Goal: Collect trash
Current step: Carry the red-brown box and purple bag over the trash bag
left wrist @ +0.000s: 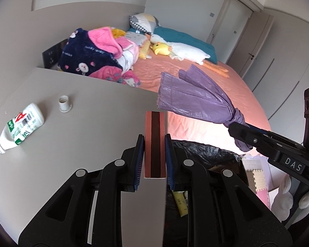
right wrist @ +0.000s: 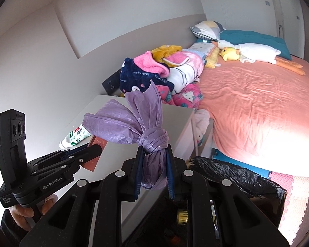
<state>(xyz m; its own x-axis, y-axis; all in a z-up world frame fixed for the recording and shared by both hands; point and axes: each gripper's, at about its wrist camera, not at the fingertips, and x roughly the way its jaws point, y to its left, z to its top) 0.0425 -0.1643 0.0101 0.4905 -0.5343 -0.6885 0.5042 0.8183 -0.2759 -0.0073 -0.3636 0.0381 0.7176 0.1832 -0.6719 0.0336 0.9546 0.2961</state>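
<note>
My left gripper [left wrist: 154, 142] is shut on a flat salmon-pink box with a dark stripe [left wrist: 155, 142], held over the right edge of the grey nightstand [left wrist: 82, 144]. My right gripper [right wrist: 154, 150] is shut on a knotted purple plastic bag [right wrist: 152, 144], held above the black-lined trash bin [right wrist: 247, 177]. In the left wrist view the purple bag [left wrist: 195, 100] sticks out from the right gripper [left wrist: 240, 131]. A white milk bottle [left wrist: 20, 125] lies on its side on the nightstand, its cap [left wrist: 64, 104] beside it.
A bed with an orange sheet [right wrist: 257, 103] lies beyond, with piled blankets [right wrist: 160, 76] and plush toys [right wrist: 247, 51]. Foam floor mats [right wrist: 294, 185] lie beside the bin. The bin [left wrist: 206, 150] stands between nightstand and bed.
</note>
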